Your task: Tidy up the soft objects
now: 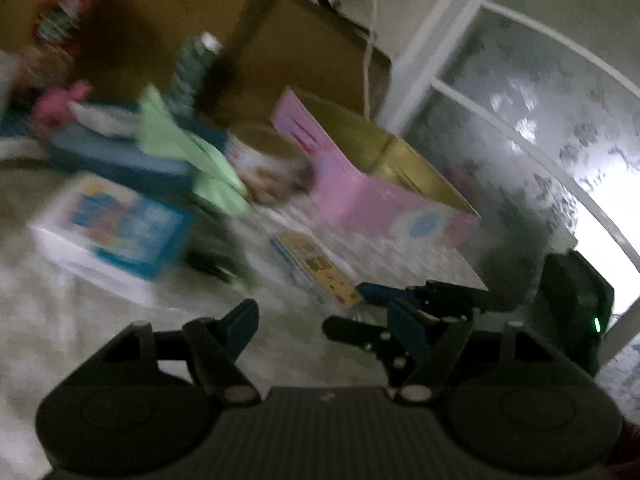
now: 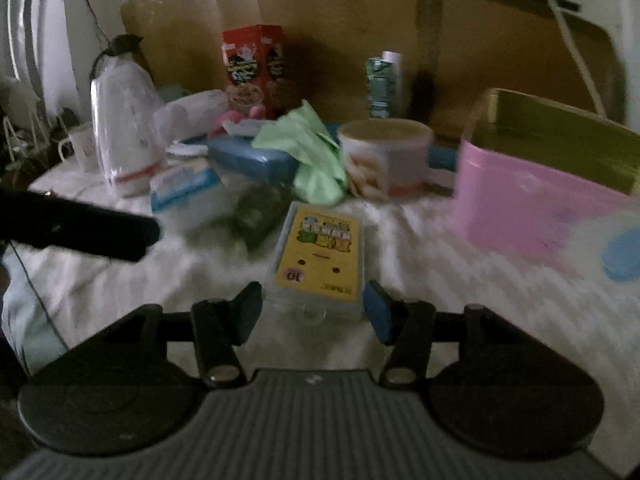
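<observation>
Counted on white cloth (image 2: 440, 248): one pink box (image 2: 520, 204), open top; one yellow tissue pack (image 2: 320, 256); one green cloth (image 2: 316, 152); one round tub (image 2: 388, 152); one red snack carton (image 2: 252, 68); one teal drink carton (image 2: 384, 84); one blue case (image 2: 248, 160); one white jug (image 2: 124, 128); one mug (image 2: 82, 148); one blue-and-white box (image 1: 108, 228); two brown cardboard boxes behind

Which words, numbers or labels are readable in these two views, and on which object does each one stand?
"10", seen upside down in a pink circle: on the yellow tissue pack between the right gripper's fingers.
Coloured lettering at the far end of that pack: too blurred to read.
Red snack box: print blurred, unreadable.
Teal carton: unreadable.
White and blue box: blurred, unreadable.
Pink box: no readable text.
</observation>
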